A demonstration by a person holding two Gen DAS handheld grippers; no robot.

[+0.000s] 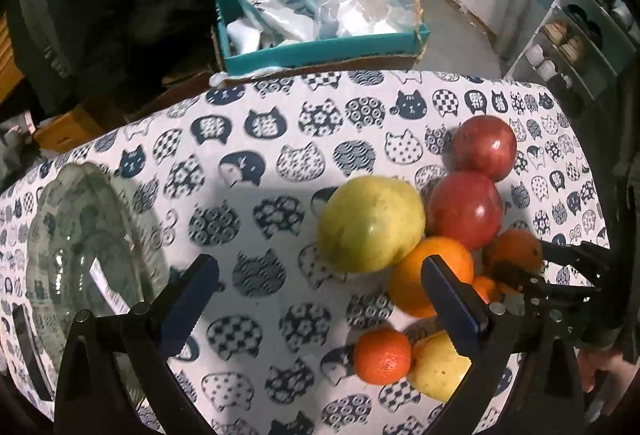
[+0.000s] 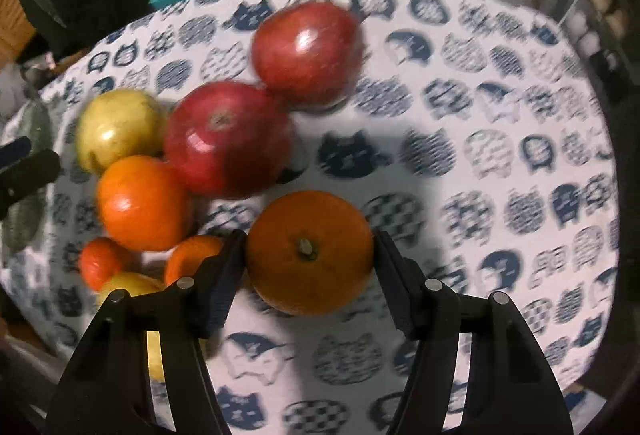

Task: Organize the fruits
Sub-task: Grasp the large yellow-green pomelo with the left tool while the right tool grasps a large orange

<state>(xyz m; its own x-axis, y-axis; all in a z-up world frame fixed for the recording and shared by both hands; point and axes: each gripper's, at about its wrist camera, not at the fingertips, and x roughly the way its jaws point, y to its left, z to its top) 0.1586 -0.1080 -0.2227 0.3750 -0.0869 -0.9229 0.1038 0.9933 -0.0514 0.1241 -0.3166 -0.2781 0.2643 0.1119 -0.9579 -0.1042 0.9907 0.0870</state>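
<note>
While the left gripper (image 1: 320,295) is held spread and empty over the cat-print tablecloth (image 1: 248,139), a glass bowl (image 1: 80,247) is seen beside it. Through the right wrist view, a firm, smooth orange (image 2: 309,251) is pinched across its middle by the right gripper (image 2: 306,275).

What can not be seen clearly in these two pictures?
- Left wrist view: the yellow fruit is partly hidden behind the left hand-held gripper.
- Left wrist view: the glass dish contents are unclear, transparent and cut by the fingers.
- Right wrist view: the upper red apple is blurred.
</note>
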